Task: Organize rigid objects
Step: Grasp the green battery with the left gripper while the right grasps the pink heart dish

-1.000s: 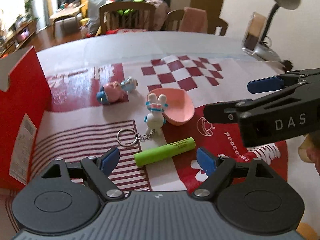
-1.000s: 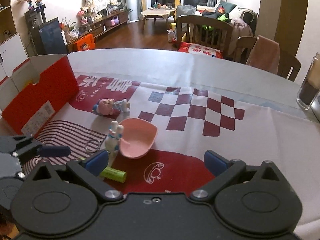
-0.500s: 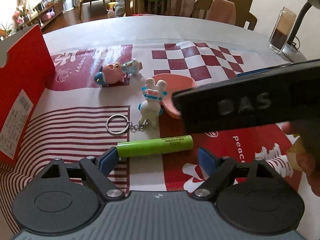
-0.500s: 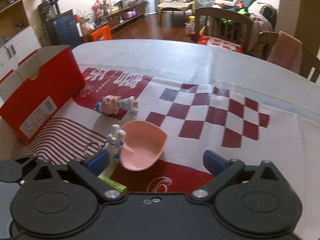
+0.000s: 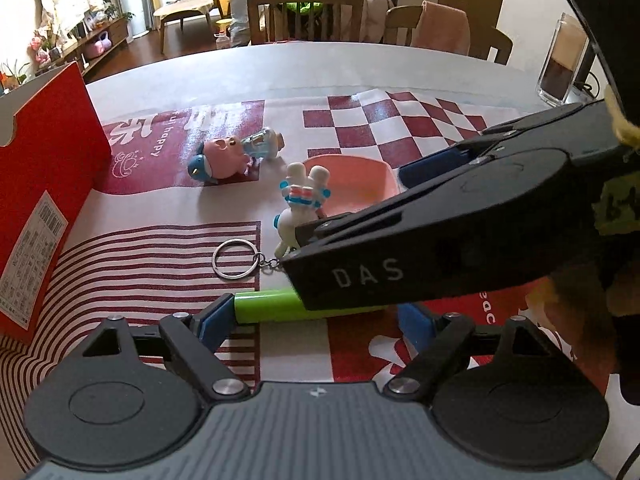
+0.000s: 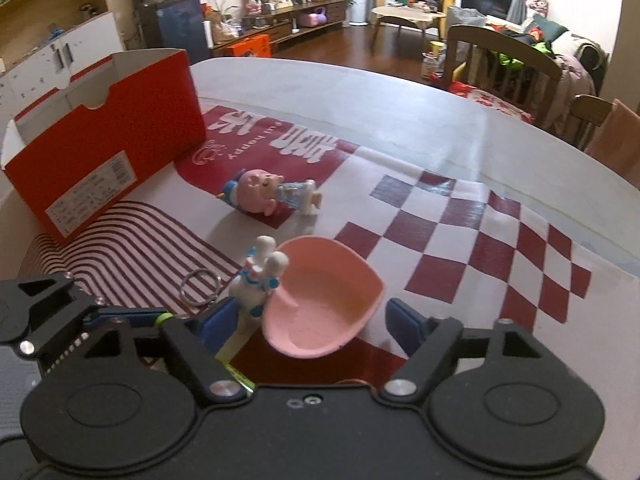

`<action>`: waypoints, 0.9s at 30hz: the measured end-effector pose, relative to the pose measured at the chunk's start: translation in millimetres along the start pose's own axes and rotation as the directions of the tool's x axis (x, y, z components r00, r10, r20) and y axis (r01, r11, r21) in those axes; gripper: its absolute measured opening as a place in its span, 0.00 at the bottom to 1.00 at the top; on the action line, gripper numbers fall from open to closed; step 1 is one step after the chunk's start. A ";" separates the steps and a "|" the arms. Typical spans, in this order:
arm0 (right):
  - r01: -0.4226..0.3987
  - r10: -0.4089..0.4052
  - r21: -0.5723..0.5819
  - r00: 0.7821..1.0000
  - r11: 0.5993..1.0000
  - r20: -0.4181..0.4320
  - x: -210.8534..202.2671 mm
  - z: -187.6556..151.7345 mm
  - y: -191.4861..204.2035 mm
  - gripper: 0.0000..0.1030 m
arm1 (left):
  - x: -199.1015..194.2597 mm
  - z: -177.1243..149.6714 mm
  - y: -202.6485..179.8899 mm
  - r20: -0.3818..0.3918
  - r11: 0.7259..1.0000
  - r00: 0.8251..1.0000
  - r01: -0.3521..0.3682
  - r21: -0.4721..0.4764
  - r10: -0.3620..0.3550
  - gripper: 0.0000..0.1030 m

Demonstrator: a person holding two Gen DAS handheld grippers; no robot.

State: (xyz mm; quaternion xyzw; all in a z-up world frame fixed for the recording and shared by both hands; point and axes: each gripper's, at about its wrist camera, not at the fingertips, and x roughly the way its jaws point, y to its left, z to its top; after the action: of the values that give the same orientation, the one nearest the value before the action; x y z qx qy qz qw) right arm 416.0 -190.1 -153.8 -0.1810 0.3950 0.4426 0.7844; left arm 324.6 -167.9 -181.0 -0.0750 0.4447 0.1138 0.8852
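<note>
Green cylinder (image 5: 276, 306), lying crosswise on the patterned cloth (image 5: 168, 256), sits between the spread blue pads of the left gripper (image 5: 314, 322); its left end is at the left pad (image 5: 214, 318), while its right part is hidden under the right gripper's body, so actual contact on that side cannot be told, and the jaws stand wide apart, not clamped. Any print on the cylinder is covered. The right gripper (image 6: 316, 322) is likewise spread, its pads flanking the near rim of the pink bowl (image 6: 324, 300) without closing on it; "DAS" reads in white on its side in the left view. Just beside the bowl's left edge lies the white rabbit keychain (image 5: 300, 208), its metal ring (image 5: 235, 258) flat on the striped part of the cloth. Farther back the pink pig figure (image 6: 260, 194) lies on its side on a red patch, well apart from the bowl. On the cloth near it "happy" can be read next to large white characters. The red cardboard box (image 6: 108, 148) stands open-topped at the left edge of the cloth, a white label on its side too small to read. Bare checkered cloth and white table (image 6: 400, 120) stretch beyond and to the right of the bowl.
</note>
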 end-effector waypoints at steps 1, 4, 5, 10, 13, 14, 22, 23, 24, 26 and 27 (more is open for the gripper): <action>-0.001 0.001 0.002 1.000 1.000 0.003 0.2 0.2 0.2 0.69 | -0.7 -0.4 0.1 0.003 1.000 1.000 -0.002 0.002 0.002 0.79; -0.004 0.004 0.020 1.000 1.000 -0.001 0.5 -1.1 -2.5 0.57 | -1.2 -0.8 1.8 0.006 1.000 1.000 0.009 0.011 -0.009 0.79; -0.008 0.008 0.030 1.000 1.000 0.000 0.0 -1.8 -3.5 0.56 | -1.4 -1.1 2.7 0.007 1.000 1.000 0.013 0.015 -0.013 0.79; 0.008 -0.008 0.036 1.000 0.999 0.013 -5.2 -6.6 -2.5 0.48 | -3.5 -2.8 8.2 0.005 1.000 1.000 0.025 0.011 -0.025 0.79; 0.017 -0.019 0.052 1.000 0.998 0.025 -12.3 -11.0 -3.7 0.45 | -6.8 -3.7 12.4 0.006 1.000 1.000 0.029 0.002 -0.029 0.79; 0.028 -0.030 0.059 0.999 0.998 0.027 -14.6 -12.8 -3.7 0.44 | -8.5 -4.0 14.0 0.007 1.000 1.000 0.030 0.001 -0.030 0.79; 0.068 -0.074 0.123 0.996 0.990 0.048 -42.3 -33.5 -6.7 0.40 | -27.0 -5.6 36.9 0.001 0.998 0.999 0.046 -0.032 -0.046 0.79; 0.072 -0.079 0.129 0.996 0.989 0.048 -46.1 -36.7 -7.1 0.40 | -31.0 -6.1 40.0 0.007 0.998 0.999 0.046 -0.033 -0.046 0.79; 0.076 -0.083 0.133 0.995 0.988 0.049 -50.3 -40.5 -7.4 0.40 | -34.2 -6.5 42.0 0.011 0.998 0.999 0.046 -0.032 -0.045 0.79; 0.083 -0.091 0.137 0.994 0.987 0.054 -59.1 -47.5 -7.1 0.40 | -41.6 -7.5 46.3 0.022 0.998 0.999 0.046 -0.033 -0.046 0.79; 0.085 -0.093 0.138 0.994 0.987 0.053 -62.9 -51.1 -6.8 0.40 | -44.7 -8.0 47.8 0.026 0.998 0.999 0.047 -0.033 -0.046 0.79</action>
State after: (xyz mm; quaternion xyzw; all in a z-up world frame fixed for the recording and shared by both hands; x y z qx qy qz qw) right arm 379.6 -260.8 -137.0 -0.1314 0.3922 0.3844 0.8253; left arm 279.7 -129.7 -151.2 -0.0989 0.4297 0.1017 0.8918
